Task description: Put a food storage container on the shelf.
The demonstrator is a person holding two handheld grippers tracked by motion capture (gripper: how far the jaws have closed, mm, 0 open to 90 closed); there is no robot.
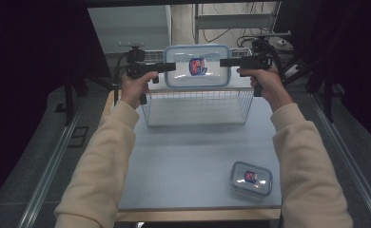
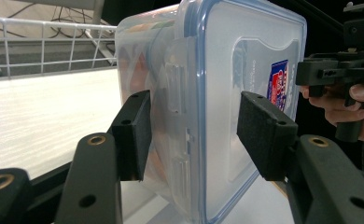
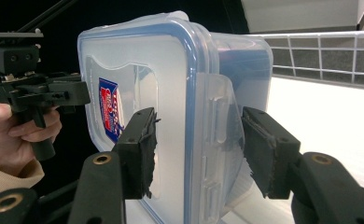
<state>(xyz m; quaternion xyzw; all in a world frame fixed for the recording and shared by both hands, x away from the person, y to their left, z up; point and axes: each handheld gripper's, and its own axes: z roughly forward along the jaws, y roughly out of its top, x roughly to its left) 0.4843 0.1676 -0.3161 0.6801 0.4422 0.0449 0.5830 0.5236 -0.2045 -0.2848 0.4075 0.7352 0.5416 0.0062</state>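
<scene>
Between the jaws of both grippers, a large lidded box hangs on edge above the wire basket: the left gripper is clamped on one short end, the right gripper on the other; a small box lies on the counter, well apart

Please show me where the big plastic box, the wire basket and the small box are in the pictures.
big plastic box (image 1: 198, 66), high view, on its clear lid.
wire basket (image 1: 198, 108), high view, on its front wire wall.
small box (image 1: 251, 178), high view, on its lid near the label.
</scene>
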